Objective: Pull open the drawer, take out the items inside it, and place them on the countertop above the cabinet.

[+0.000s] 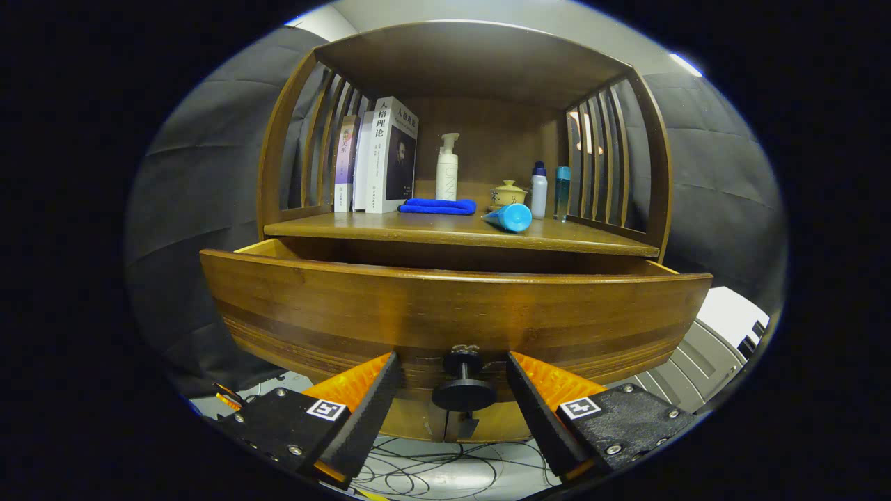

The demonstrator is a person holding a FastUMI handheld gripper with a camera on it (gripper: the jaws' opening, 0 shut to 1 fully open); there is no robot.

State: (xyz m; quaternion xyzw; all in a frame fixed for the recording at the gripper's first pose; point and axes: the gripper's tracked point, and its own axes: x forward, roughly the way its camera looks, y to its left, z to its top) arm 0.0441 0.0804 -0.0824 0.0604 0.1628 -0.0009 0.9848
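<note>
The wooden drawer (452, 313) stands pulled out from the cabinet, its front panel just ahead of my fingers; its inside is hidden behind the panel. A black round knob (463, 390) sticks out of the panel's lower middle. My gripper (452, 369) is open, one finger (369, 410) on each side of the knob with a gap to it, neither touching. On the countertop (418, 226) above lie a folded blue cloth (438, 206) and a light blue tube (509, 217) on its side.
Upright books (379, 156) stand at the countertop's left. A white pump bottle (447, 168), a small lidded cup (508, 193) and two bottles (546, 189) stand towards the back. Slatted side rails and a wooden top enclose the shelf. Cables (431, 470) lie on the floor below.
</note>
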